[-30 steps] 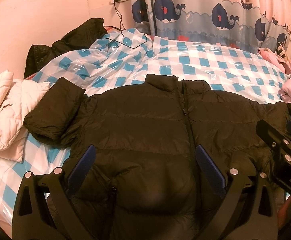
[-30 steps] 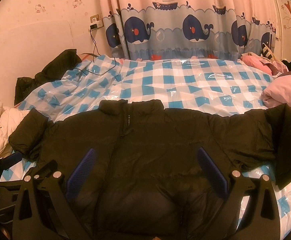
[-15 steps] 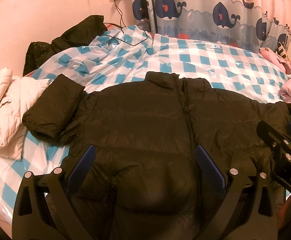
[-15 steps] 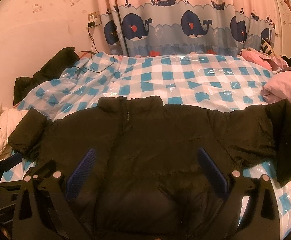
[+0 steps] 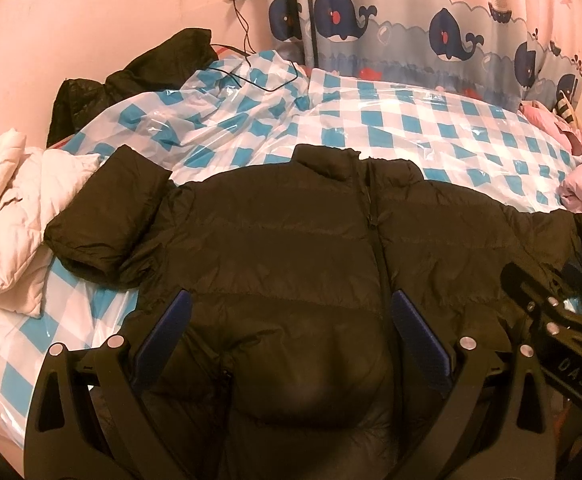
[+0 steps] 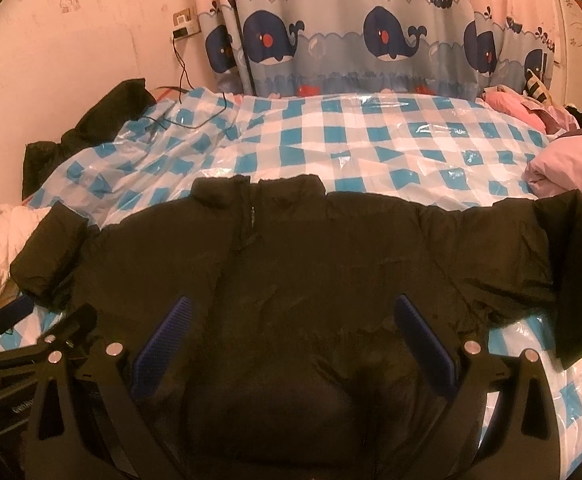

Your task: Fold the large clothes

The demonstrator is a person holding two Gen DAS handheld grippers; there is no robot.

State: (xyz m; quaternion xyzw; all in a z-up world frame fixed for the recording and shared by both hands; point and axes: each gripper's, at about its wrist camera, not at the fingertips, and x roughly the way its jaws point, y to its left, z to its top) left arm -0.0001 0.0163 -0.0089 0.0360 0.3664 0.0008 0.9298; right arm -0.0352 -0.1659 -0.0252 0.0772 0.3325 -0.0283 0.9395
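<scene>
A blue-checked plastic sheet (image 5: 431, 128) covers the bed. On it a black puffer jacket (image 5: 291, 248) lies flat, front up, collar toward twelve o'clock, one sleeve at nine doubled back. A white quilted garment (image 5: 7, 216) sits at nine. The left gripper (image 5: 291, 344) and right gripper (image 6: 295, 344) hover above the hem, jaws wide apart, holding nothing.

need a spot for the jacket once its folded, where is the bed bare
The widest bare stretch of checked cover lies beyond the black jacket collar, up to the whale curtain. The left edge is crowded by the white quilt and a dark garment, the right by pink clothes. Both tools hang open over the hem.
</scene>
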